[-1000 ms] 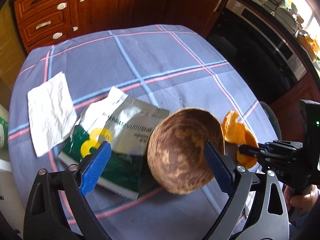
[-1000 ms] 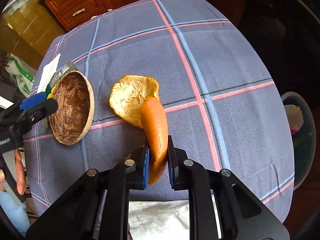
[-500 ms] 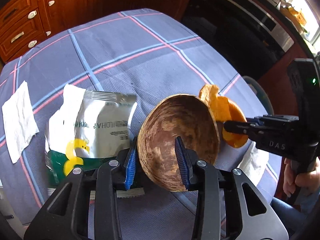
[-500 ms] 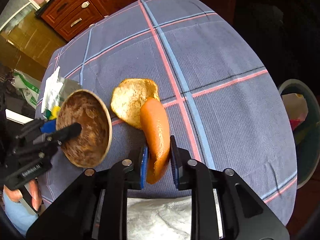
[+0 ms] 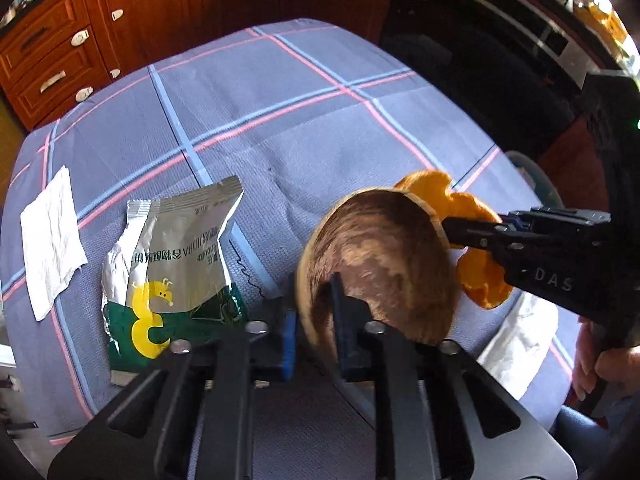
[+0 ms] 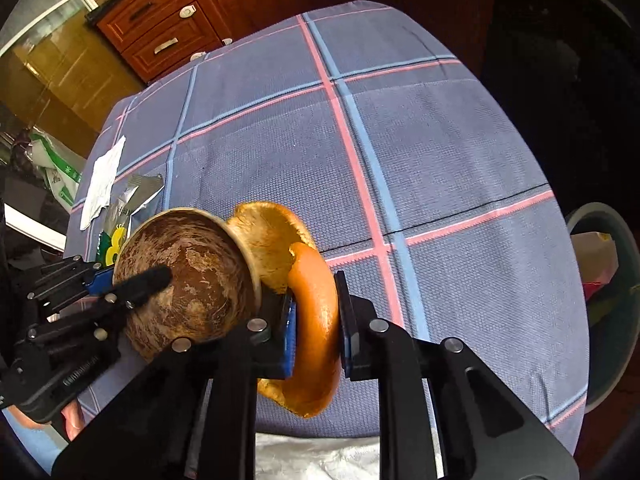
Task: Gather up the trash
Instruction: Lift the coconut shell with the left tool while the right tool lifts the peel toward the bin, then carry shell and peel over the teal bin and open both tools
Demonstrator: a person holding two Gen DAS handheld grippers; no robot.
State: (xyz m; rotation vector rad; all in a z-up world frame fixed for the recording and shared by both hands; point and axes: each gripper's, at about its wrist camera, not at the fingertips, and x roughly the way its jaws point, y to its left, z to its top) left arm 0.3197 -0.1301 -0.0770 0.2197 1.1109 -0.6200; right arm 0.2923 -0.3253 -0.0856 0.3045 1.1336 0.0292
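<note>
With the left tongs (image 5: 314, 320) pinching the rim of the coconut-shell bowl (image 5: 380, 264) and the right tongs (image 6: 316, 330) clamped on the orange peel (image 6: 312, 328) just beside its mouth, tip the bowl toward the peel (both grips look firm) before releasing.

Left hand-held gripper (image 5: 314, 316) pinched nearly closed; right hand-held gripper (image 6: 316, 322) likewise, alongside.
</note>
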